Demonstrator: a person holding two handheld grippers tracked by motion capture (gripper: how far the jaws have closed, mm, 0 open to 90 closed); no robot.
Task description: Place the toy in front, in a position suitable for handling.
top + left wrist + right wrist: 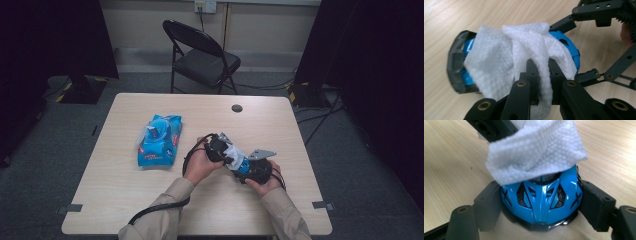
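Note:
A small blue helmet (541,195) with black vents is clamped at its sides by my right gripper (541,202), whose pads press on it. My left gripper (541,67) is shut on a white wet wipe (509,60), which drapes over the top of the blue helmet (571,47). In the high view both hands meet near the table's middle right, the left gripper (220,148) holding the wipe (233,152) against the helmet (243,166) in the right gripper (247,167).
A blue pack of wipes (160,140) lies on the wooden table (125,190) to the left of the hands. A dark round hole (237,108) sits near the far edge. A black folding chair (200,55) stands beyond the table.

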